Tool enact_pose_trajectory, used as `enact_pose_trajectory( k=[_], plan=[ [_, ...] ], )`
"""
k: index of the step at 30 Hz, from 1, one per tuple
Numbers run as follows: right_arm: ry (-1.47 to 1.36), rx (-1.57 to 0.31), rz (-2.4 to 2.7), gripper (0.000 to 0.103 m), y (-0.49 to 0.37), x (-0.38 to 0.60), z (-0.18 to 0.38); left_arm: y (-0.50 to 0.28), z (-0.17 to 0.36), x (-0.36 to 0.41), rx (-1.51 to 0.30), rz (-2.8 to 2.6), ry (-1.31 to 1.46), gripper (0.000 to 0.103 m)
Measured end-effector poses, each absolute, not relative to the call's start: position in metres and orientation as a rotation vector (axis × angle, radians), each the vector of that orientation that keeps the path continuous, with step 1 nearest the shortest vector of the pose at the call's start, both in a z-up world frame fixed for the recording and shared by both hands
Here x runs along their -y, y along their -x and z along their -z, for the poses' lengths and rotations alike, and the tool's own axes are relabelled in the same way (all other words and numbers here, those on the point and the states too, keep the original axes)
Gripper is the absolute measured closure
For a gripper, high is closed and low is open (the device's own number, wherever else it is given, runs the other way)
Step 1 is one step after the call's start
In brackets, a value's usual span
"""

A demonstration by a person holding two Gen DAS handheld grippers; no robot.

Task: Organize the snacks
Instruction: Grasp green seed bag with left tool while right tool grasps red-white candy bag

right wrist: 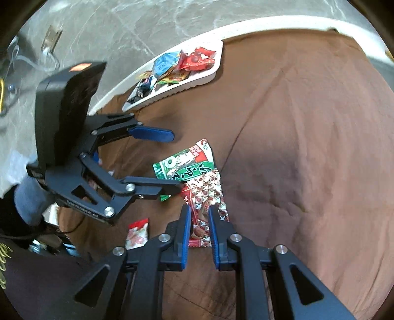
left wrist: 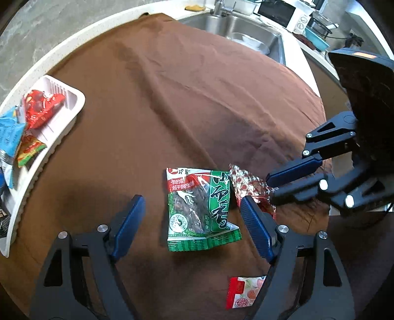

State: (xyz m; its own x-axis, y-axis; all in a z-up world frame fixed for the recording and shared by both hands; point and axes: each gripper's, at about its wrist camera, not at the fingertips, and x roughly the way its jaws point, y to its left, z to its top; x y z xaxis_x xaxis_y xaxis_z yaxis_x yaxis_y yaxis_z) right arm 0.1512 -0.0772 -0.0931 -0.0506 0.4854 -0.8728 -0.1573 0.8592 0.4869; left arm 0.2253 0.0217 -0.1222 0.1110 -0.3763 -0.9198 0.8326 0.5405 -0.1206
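Observation:
A green snack packet [left wrist: 197, 206] lies flat on the brown cloth, between the wide-apart fingers of my left gripper [left wrist: 189, 206], which is open and not touching it. Beside it to the right is a red-and-white patterned foil packet [left wrist: 243, 183]. My right gripper [right wrist: 200, 211] has its narrow jaws shut on that foil packet [right wrist: 206, 189] at its near end. The right gripper [left wrist: 269, 185] comes in from the right in the left wrist view. A small red-and-white candy packet [left wrist: 243, 293] lies nearer the front edge. The white tray [left wrist: 73, 108] at the far left holds several packets.
The brown cloth [left wrist: 197, 98] covers the counter. A steel sink [left wrist: 246, 32] and a white microwave [left wrist: 280, 12] stand beyond it. The tray [right wrist: 197, 81] sits at the counter's edge by the grey floor. A sleeve shows at the left of the right wrist view.

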Motion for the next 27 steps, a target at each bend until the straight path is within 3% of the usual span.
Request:
enact_pose_trajectory(
  k=[3,4,22,27],
  plan=[
    [-0.184,-1.52,-0.526,0.06,-0.15,0.07,0.091,-0.227,0.129,-0.016,-1.143,0.944,-0.504,0.025],
    [-0.159,-1.514,-0.526,0.059,-0.15,0.068,0.091,-0.227,0.13,-0.017,-1.144,0.946,-0.507,0.025],
    [-0.253,-1.571,-0.47,0.057,-0.159,0.075,0.111,-0.228,0.147,-0.013,-1.156,0.944,-0.532,0.025],
    [-0.216,-1.568,-0.464,0.074,-0.158,0.073,0.111,-0.223,0.148,-0.013,-1.147,0.954,-0.528,0.027]
  ],
)
